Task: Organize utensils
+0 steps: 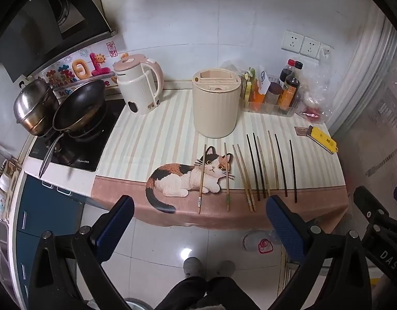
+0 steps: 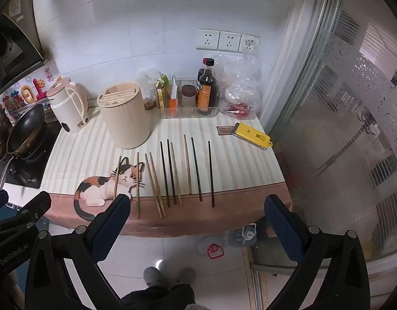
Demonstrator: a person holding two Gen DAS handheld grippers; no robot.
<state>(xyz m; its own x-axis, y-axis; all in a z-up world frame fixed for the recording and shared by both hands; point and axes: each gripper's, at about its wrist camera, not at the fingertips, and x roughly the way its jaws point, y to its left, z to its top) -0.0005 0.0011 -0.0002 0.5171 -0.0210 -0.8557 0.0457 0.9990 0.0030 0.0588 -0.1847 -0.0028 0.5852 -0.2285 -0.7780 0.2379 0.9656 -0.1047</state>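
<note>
Both wrist views look from in front of the striped, cloth-covered bench [image 1: 157, 134], out over the tiled floor, facing the white tiled wall and angled slightly downward. The left view sits further left, taking in the black stove top [image 1: 77, 142] with its dark frying pan [image 1: 79, 103]. The right view sits further right, taking in the frosted glass door [image 2: 340, 129]. Both share the row of wooden and dark chopsticks [image 1: 252, 170] [image 2: 177, 173], the cream ribbed cylindrical utensil holder [image 1: 215, 103] [image 2: 124, 116] and the wall sockets [image 1: 305, 45] [image 2: 228, 41].

Open striped desk [image 2: 237, 165] lies right of the chopsticks [image 2: 172, 173], up to a yellow case [image 2: 252, 135]. Behind the row, a cream holder [image 2: 124, 118] and condiment tray [image 2: 188, 112] block the wall side; the near edge stands unobstructed.
</note>
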